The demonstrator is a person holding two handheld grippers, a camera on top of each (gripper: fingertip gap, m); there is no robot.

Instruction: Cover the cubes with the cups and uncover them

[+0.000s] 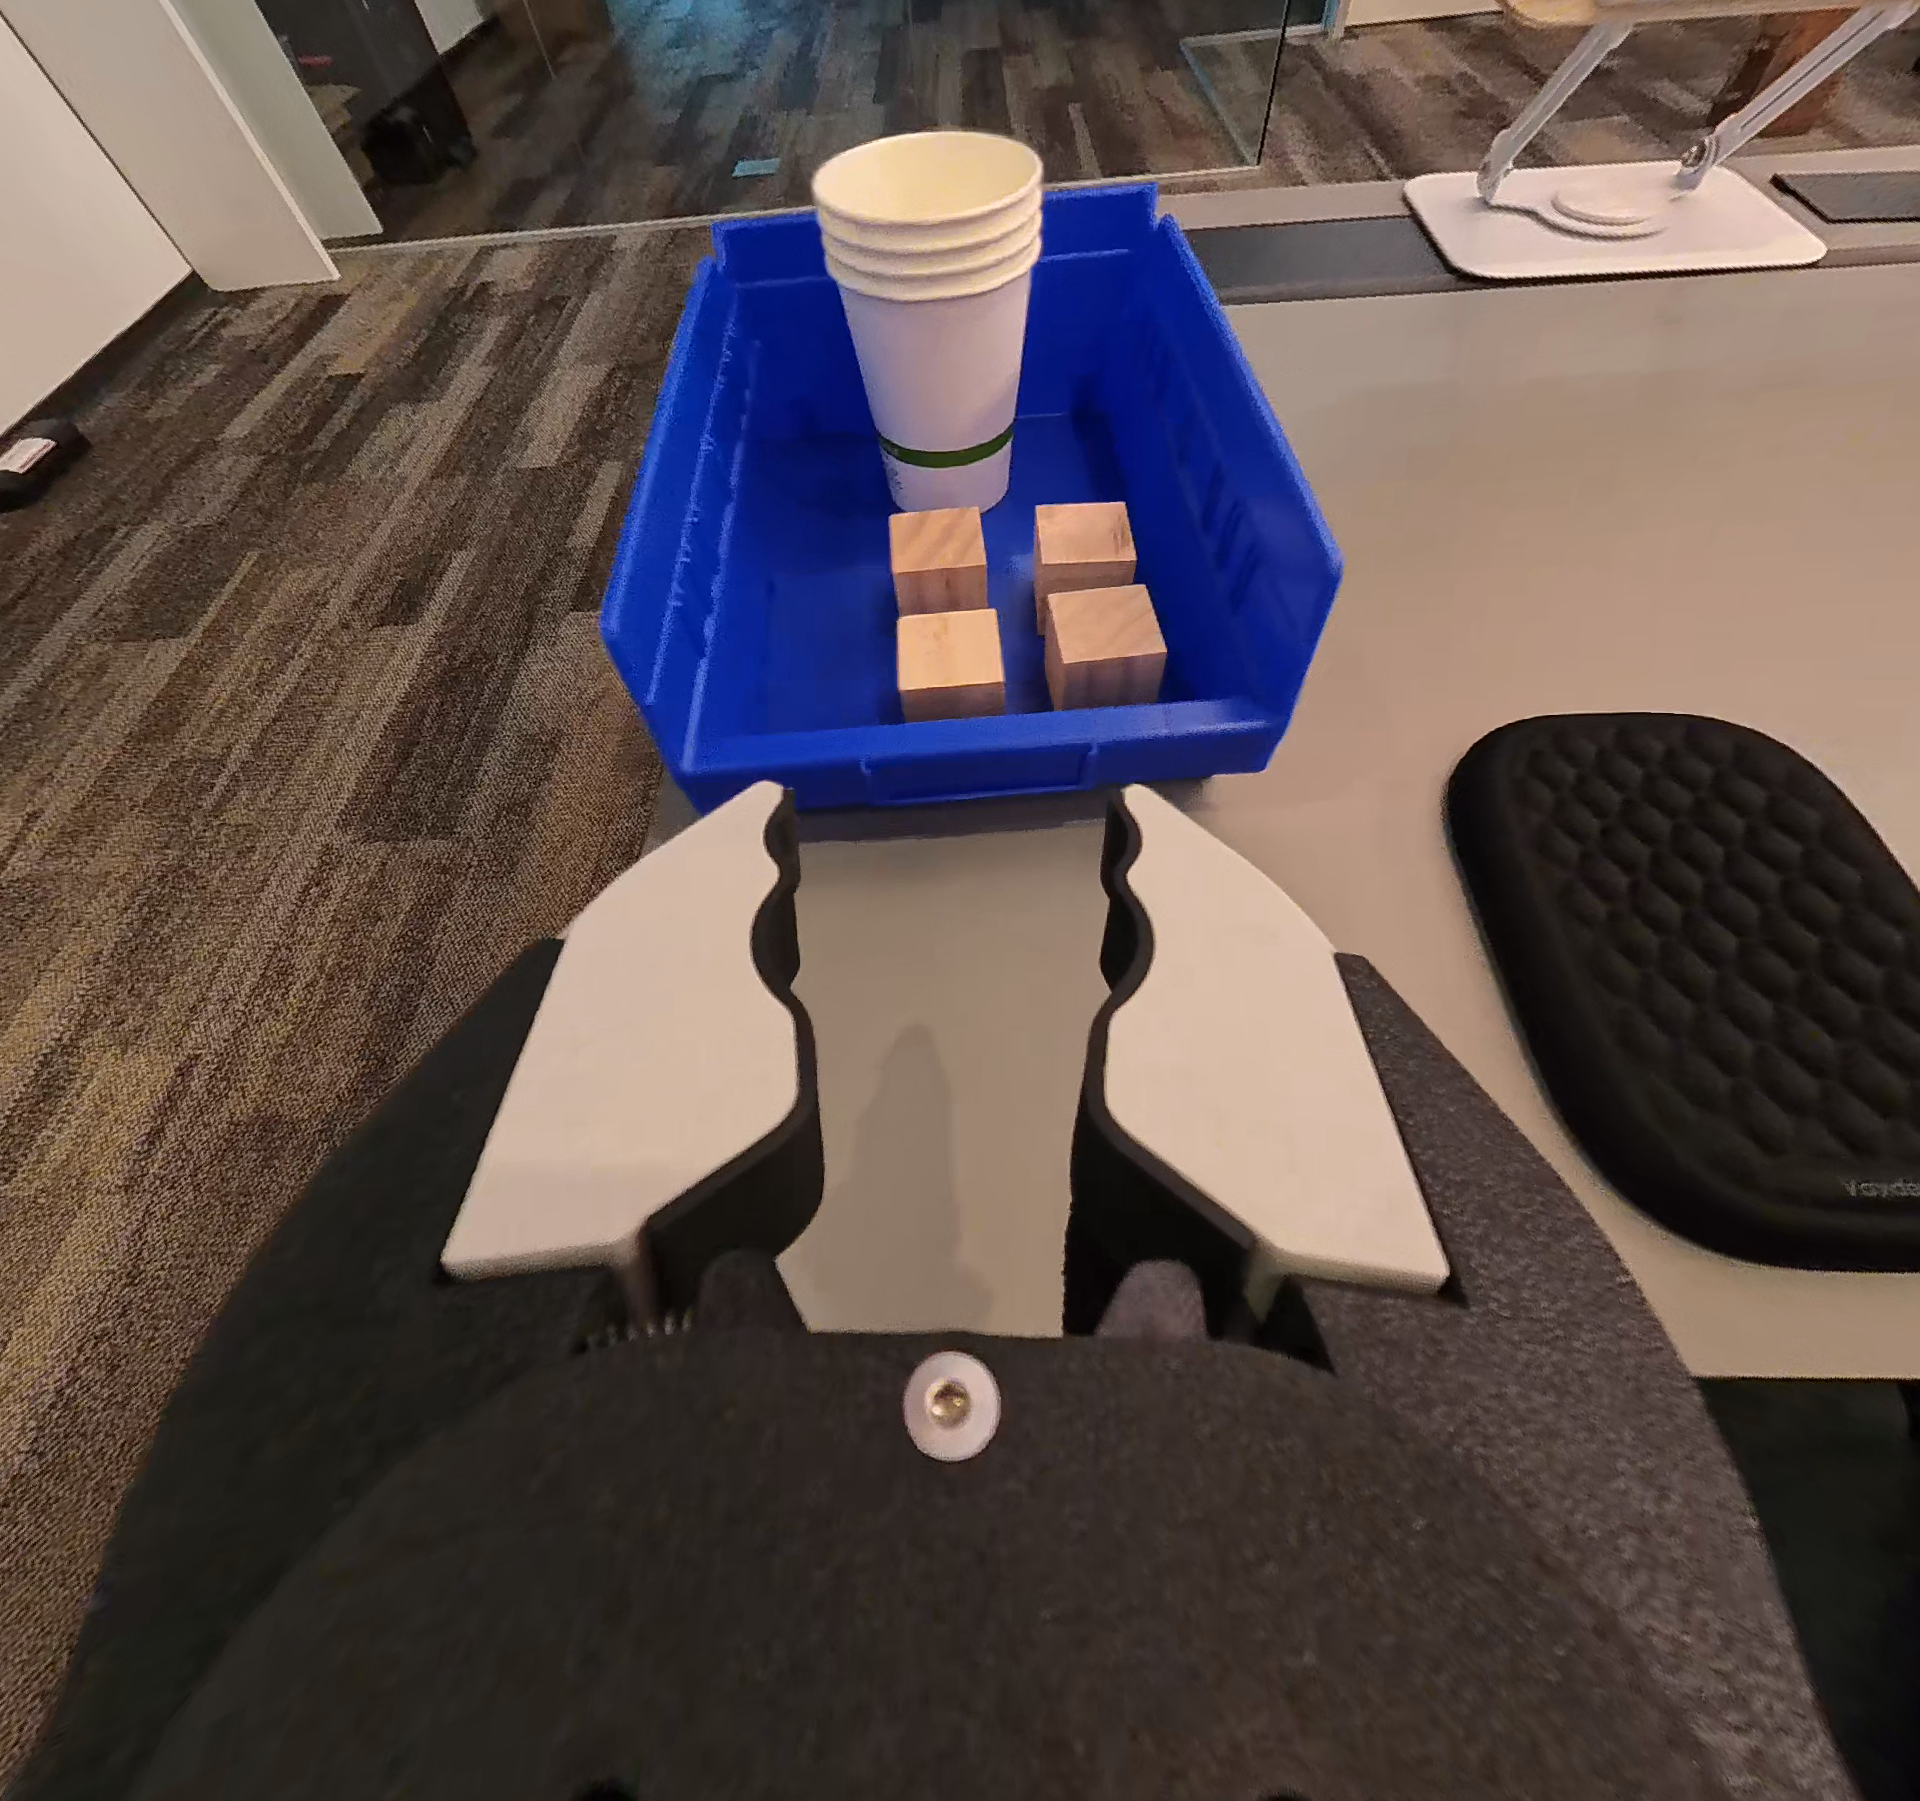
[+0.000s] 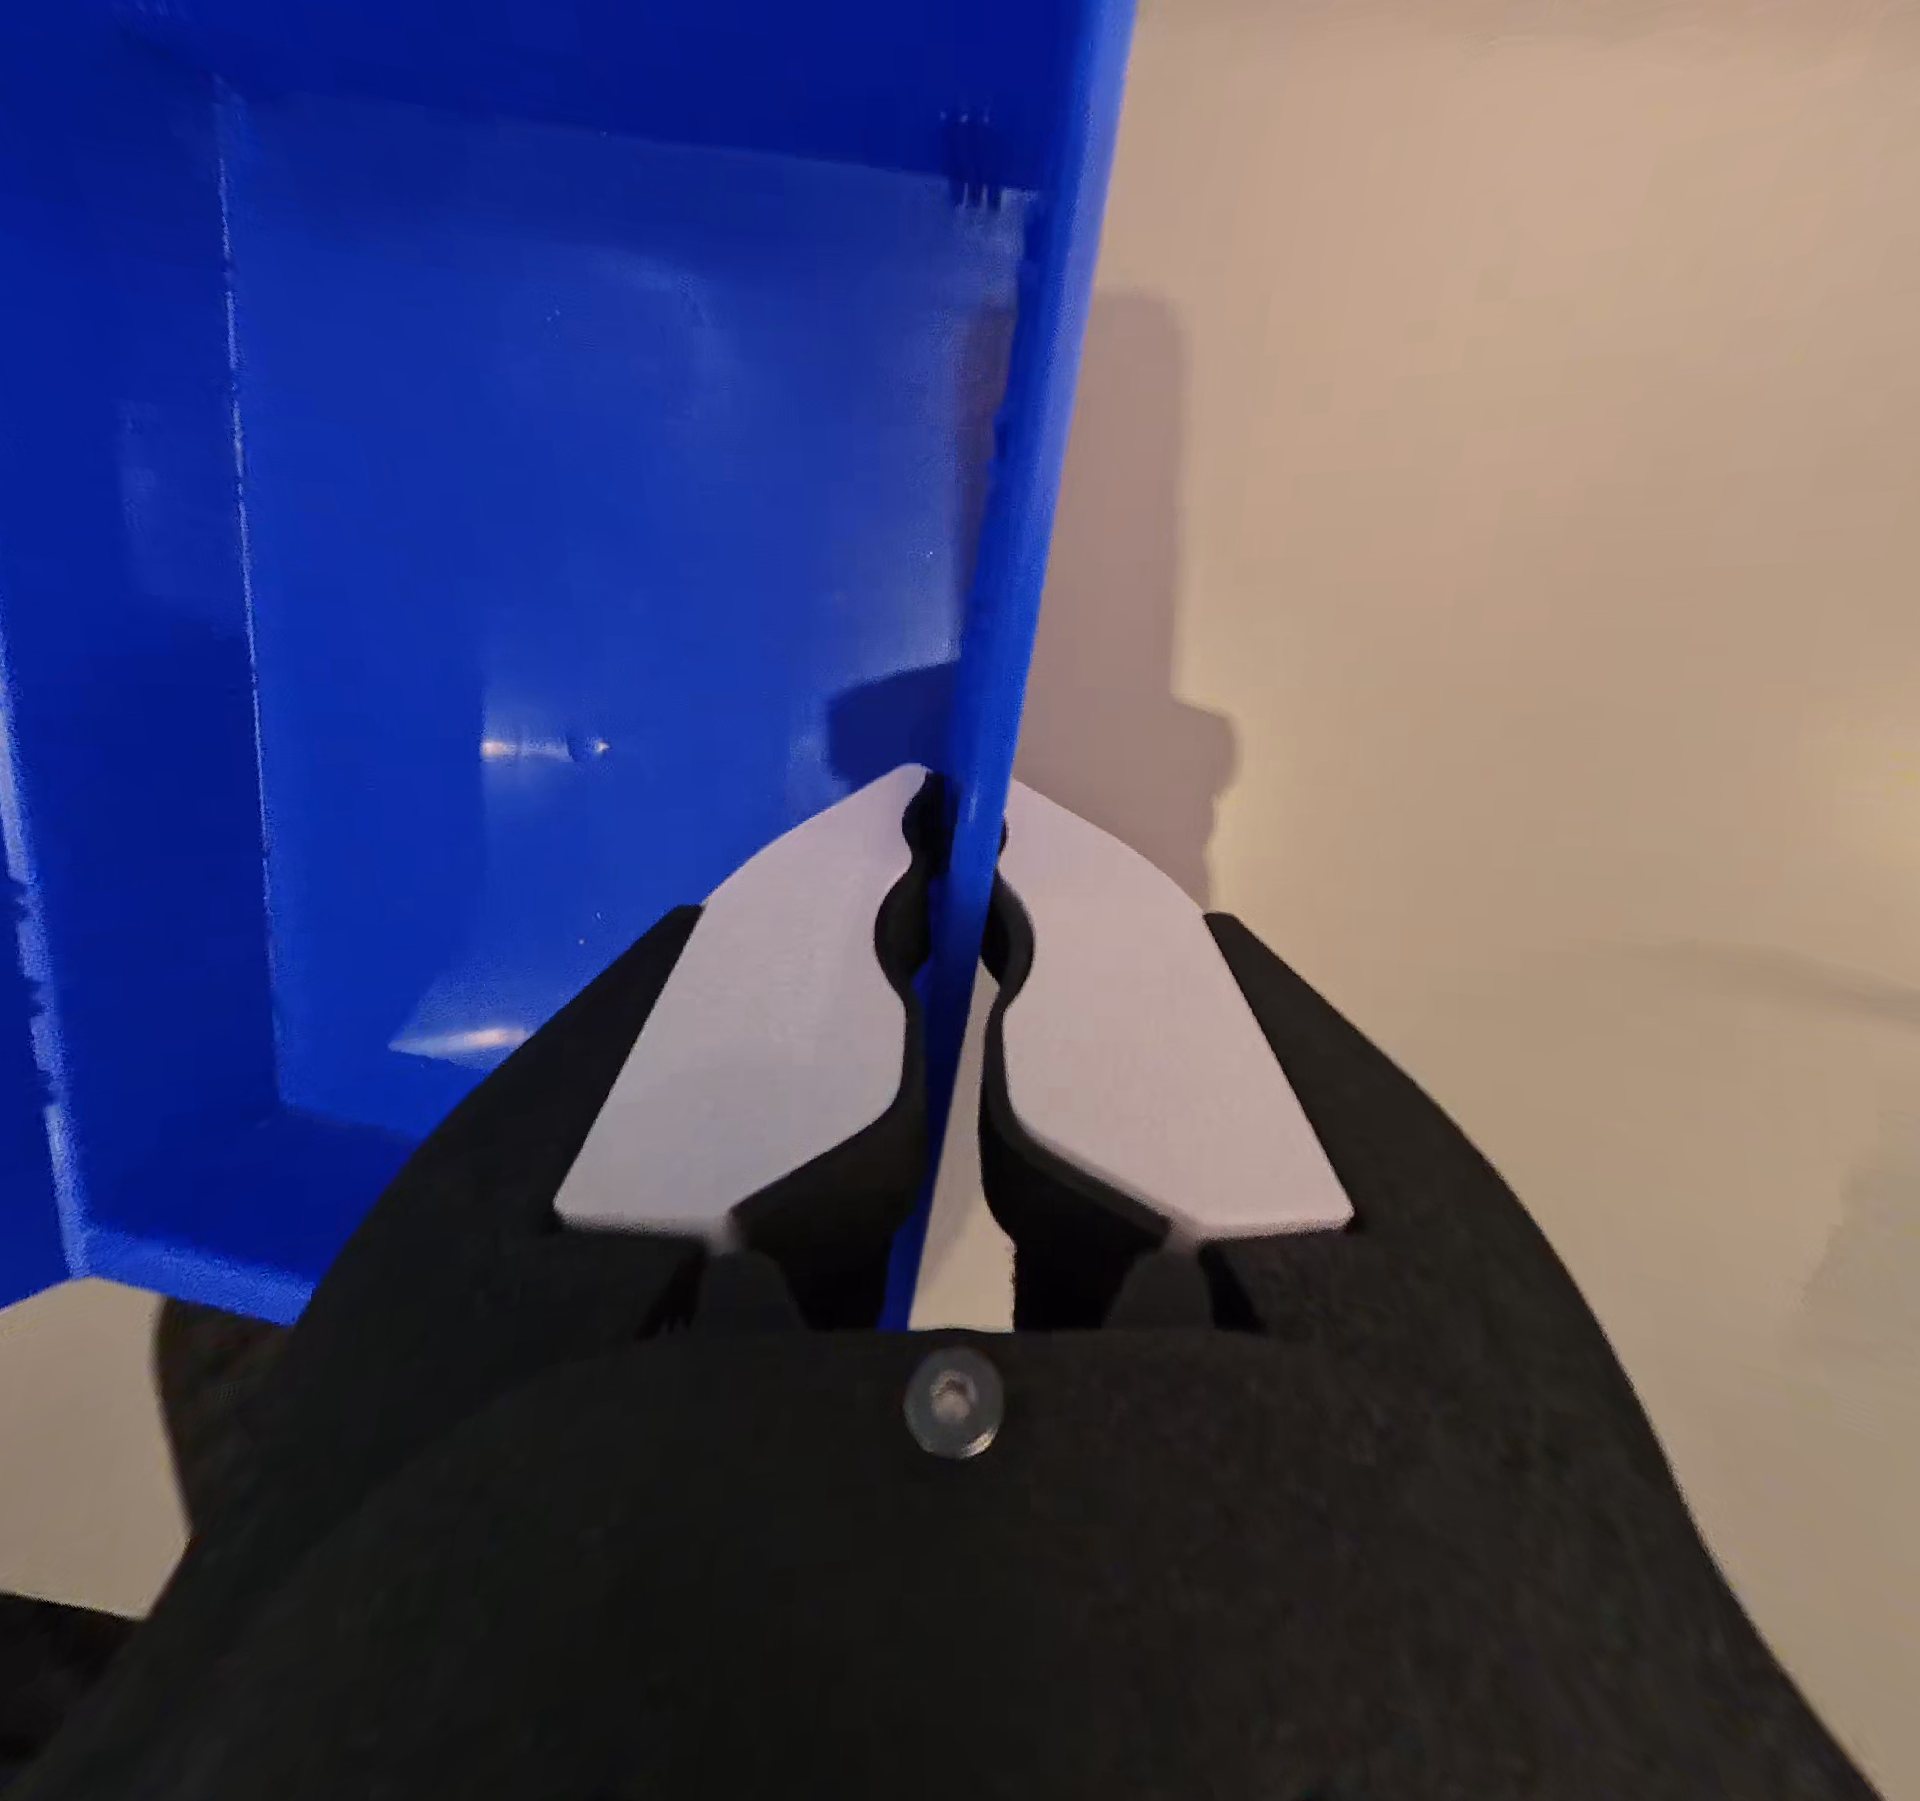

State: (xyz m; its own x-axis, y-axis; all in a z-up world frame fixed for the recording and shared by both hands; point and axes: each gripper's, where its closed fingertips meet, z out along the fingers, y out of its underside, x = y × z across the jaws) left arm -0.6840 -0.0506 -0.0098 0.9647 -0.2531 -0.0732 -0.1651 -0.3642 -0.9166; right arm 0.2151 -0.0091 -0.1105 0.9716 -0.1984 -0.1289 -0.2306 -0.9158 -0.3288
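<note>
The paper cups (image 1: 932, 317) stand nested in one stack at the back of the blue bin (image 1: 1226, 546), and the four wooden cubes (image 1: 1023, 608) sit just in front of them. The cups are light and soft, I think, so I should take the top one gently near its rim (a hard squeeze may crush it). My left tongs (image 1: 951, 806) are wide open and empty, above the desk (image 1: 1507, 504). My right tongs (image 2: 961, 795) are closed on a blue bin wall (image 2: 1039, 463).
</note>
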